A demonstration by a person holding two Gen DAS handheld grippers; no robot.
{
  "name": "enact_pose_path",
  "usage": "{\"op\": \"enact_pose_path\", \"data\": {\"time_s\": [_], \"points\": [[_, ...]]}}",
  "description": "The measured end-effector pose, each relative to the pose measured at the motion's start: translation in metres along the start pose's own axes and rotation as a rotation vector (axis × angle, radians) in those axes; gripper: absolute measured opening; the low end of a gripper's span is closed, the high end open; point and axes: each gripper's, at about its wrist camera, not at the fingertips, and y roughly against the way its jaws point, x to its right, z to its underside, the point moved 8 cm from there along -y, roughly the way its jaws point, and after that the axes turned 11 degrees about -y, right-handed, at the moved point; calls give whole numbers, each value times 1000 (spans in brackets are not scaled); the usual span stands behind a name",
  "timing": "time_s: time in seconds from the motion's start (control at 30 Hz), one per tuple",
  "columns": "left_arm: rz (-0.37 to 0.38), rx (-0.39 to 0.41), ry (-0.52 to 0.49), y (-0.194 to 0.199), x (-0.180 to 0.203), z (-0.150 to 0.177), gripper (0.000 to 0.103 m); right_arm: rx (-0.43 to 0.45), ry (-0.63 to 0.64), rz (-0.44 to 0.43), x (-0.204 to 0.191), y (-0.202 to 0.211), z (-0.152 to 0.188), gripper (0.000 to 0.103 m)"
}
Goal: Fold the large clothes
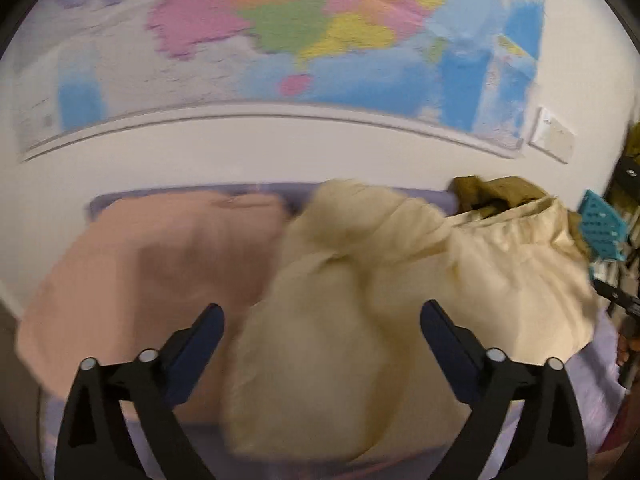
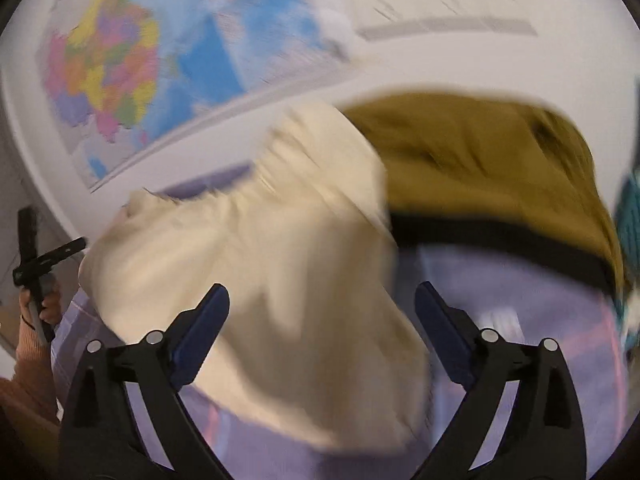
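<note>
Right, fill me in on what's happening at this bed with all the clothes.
A person is folding clothes with a hand-held gripper in each hand. The left hand-held gripper and the right hand-held gripper both stand open, neither gripping anything, over a rumpled cream garment lying on the lavender sheet. A pink garment lies folded beside it, and an olive-brown garment sits behind. A coloured map hangs on the wall. Both views are blurred by motion.
</note>
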Motion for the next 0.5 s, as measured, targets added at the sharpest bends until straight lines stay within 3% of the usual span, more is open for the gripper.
{"op": "enact_pose_path", "data": {"time_s": [0.13, 0.2, 0.23, 0.27, 0.3, 0.33, 0.37, 0.5], "points": [[111, -81, 39, -16, 0, 32, 96, -93, -98, -74, 24, -13, 35, 94], [100, -97, 2, -31, 11, 39, 94, -91, -93, -87, 22, -19, 37, 93], [87, -105, 0, -36, 13, 42, 83, -91, -83, -93, 18, -20, 35, 80], [102, -110, 5, -41, 19, 43, 67, -90, -74, -111, 15, -20, 33, 54], [115, -99, 20, -42, 23, 44, 58, -91, -77, -142, 12, -17, 31, 44], [127, -97, 32, -40, 26, 43, 37, -107, -83, -167, 9, -16, 31, 20], [143, -90, 49, -33, 28, 41, 25, -127, -87, -205, 3, -6, 30, 14], [295, -87, 159, 3, 37, 42, 18, -43, -66, -329, -17, 68, 16, 10]]}}
